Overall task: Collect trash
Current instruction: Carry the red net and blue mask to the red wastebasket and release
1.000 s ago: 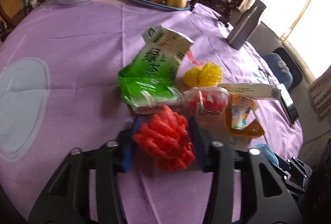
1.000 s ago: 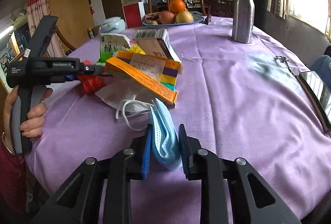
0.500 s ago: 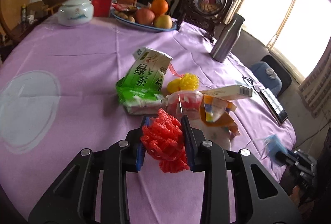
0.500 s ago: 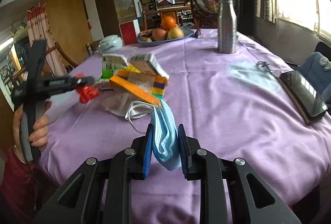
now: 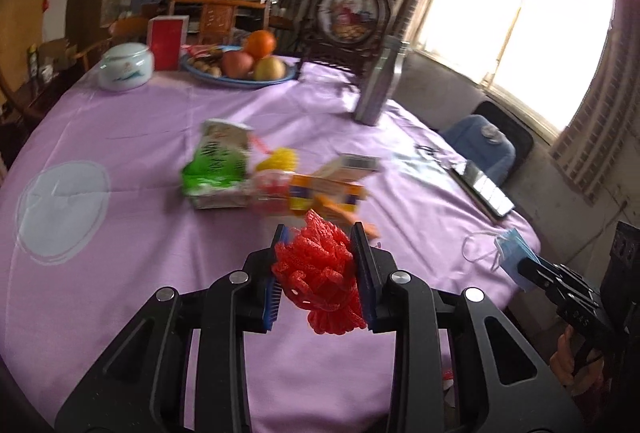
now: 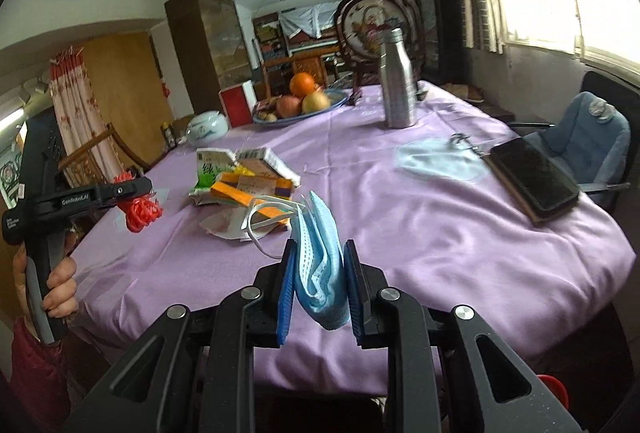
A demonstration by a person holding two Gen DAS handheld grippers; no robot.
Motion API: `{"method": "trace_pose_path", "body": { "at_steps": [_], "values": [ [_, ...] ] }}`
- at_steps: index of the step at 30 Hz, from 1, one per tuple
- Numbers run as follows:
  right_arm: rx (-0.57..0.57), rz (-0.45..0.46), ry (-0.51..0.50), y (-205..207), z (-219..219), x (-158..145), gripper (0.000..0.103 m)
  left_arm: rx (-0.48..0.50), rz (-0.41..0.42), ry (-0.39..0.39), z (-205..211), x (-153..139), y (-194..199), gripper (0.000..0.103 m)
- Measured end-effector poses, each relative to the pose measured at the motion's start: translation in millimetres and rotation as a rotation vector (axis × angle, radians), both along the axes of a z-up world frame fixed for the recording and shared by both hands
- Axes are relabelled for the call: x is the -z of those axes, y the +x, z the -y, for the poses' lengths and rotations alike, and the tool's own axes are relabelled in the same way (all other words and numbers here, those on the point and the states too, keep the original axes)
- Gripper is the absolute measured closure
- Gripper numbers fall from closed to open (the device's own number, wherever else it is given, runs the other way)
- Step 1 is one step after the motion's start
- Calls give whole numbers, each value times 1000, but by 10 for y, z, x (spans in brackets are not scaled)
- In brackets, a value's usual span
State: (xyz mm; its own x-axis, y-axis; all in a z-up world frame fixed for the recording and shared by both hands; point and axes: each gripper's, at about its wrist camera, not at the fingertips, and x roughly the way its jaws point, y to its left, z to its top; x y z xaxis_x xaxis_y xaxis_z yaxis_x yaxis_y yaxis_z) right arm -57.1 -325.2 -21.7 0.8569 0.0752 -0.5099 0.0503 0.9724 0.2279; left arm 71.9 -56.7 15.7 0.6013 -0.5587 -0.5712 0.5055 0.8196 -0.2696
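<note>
Two grippers, both loaded, both held above the near edge of the purple tablecloth. Far left in the right wrist view: a person's hand on the left gripper handle; white lettering on its black arm reads roughly "GenRoboAI", smaller print too small to read. Its blue ribbed pads are clamped on the red foam net, a crumpled mesh sleeve that fills the gap pad to pad and bulges out above and below; off the cloth. Mid-table, the rest of the trash sits in one touching heap: green carton with green characters I can't read, yellow foam net behind it, orange-yellow-purple flat box with a white printed label, white box with a barcode, crumpled clear wrapper nearest. Right gripper: pads narrow, pinching the blue face mask, pleated soft fabric folded double between the fingers, white ear loops trailing left toward the heap. Far side: white ceramic jar, fruit plate, steel bottle. Right edge: black phone on a flat brown case.
</note>
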Motion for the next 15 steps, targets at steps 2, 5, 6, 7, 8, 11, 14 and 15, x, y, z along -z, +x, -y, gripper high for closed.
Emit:
{"method": "trace_pose_path", "body": {
  "at_steps": [2, 5, 6, 7, 8, 11, 14, 15],
  "values": [
    [22, 10, 8, -119, 108, -17, 80, 30, 7, 0, 150, -50, -104, 71],
    [68, 25, 16, -349, 302, -27, 80, 77, 19, -6, 365, -91, -276, 71],
    [89, 29, 20, -455, 386, -18, 80, 95, 21, -9, 446, -100, -337, 71],
    [104, 30, 23, -527, 452, -4, 80, 107, 23, -11, 506, -104, -375, 71],
    [119, 31, 28, -599, 524, 11, 80, 126, 26, -13, 592, -107, -437, 71],
    [170, 25, 39, -843, 763, 84, 80, 181, 26, -15, 845, -98, -597, 71],
    [228, 14, 46, -1089, 995, 189, 80, 240, 19, -10, 1121, -70, -747, 71],
    [251, 9, 50, -1186, 1088, 234, 80, 258, 18, -6, 1217, -59, -801, 71]
  ]
}}
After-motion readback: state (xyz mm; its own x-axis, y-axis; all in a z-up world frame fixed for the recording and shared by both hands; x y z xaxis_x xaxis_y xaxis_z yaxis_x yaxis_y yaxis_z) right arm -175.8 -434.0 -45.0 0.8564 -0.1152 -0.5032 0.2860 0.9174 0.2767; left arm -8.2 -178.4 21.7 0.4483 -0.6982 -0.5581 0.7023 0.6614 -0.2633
